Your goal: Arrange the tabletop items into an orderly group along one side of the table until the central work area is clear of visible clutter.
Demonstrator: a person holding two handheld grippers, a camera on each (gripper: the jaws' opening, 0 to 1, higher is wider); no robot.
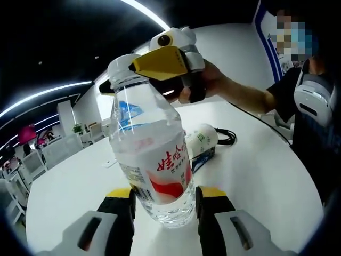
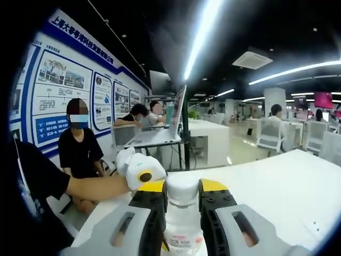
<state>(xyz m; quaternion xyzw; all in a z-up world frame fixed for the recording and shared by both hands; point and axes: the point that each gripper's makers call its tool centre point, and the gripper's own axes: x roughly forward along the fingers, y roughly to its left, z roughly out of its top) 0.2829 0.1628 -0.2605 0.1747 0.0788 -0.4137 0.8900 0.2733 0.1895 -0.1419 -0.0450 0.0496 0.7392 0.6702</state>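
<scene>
A clear water bottle (image 1: 154,154) with a white and red label stands upright on the white table (image 1: 256,176). My left gripper (image 1: 165,205) is shut on its base, one jaw on each side. My right gripper (image 1: 127,74), held by a person's hand (image 1: 213,80), comes in from above with its yellow-tipped jaws shut on the white cap (image 1: 121,65). In the right gripper view the cap (image 2: 182,188) sits pinched in my right gripper (image 2: 182,205), and the left gripper's white body (image 2: 139,168) shows just behind it in a hand.
A white roll (image 1: 203,137) lies on a blue box (image 1: 202,159) behind the bottle, with a black cable (image 1: 228,137) beside it. A person (image 1: 311,106) stands at the table's right edge. Beyond are a laptop on a stand (image 2: 160,133), seated people and office desks.
</scene>
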